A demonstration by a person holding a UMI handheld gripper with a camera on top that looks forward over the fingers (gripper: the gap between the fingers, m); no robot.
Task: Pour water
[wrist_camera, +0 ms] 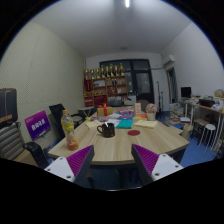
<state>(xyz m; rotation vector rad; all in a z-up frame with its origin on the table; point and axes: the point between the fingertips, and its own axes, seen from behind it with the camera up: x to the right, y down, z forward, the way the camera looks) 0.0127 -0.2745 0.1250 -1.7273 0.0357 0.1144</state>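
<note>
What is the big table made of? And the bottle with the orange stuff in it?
The table looks like wood or wood-look board: pale tan, smooth, matte. The bottle seems clear plastic, since orange liquid shows through it. Both lie beyond the open hand-held gripper.

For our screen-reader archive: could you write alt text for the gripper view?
The open tongs hold nothing and point across a cluttered wooden table. A bottle of orange drink stands beyond the left finger, a dark kettle mid-table. Shelves line the far wall.
</note>
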